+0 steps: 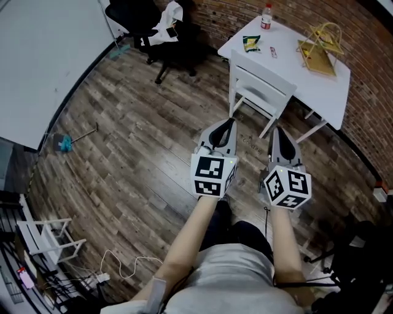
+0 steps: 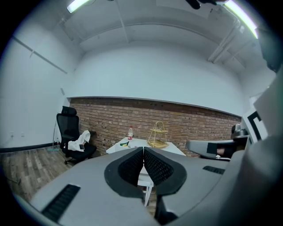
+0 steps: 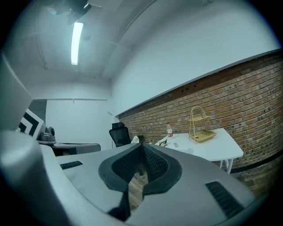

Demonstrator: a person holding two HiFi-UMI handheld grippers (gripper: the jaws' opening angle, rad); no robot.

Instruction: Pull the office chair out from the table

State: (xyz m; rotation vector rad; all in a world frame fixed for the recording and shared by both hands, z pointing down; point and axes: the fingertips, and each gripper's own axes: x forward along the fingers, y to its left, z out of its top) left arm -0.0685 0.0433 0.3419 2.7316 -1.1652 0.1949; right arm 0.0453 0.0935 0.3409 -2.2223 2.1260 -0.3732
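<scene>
A white chair [image 1: 261,92] is tucked against the near side of a white table [image 1: 334,92] by the brick wall. A black office chair [image 1: 138,18] with a white cloth [image 1: 170,18] on it stands apart at the far left; it also shows in the left gripper view [image 2: 70,137] and the right gripper view [image 3: 119,134]. My left gripper [image 1: 228,121] and right gripper [image 1: 276,129] are held side by side over the wooden floor, short of the white chair. Both are shut with nothing between the jaws [image 2: 143,150] [image 3: 141,148].
On the table stand a bottle [image 1: 266,16], a gold wire rack [image 1: 320,46] and a snack packet [image 1: 251,43]. A mop [image 1: 64,143] lies on the floor at left. A small white rack [image 1: 46,239] and cables [image 1: 123,267] sit at the near left.
</scene>
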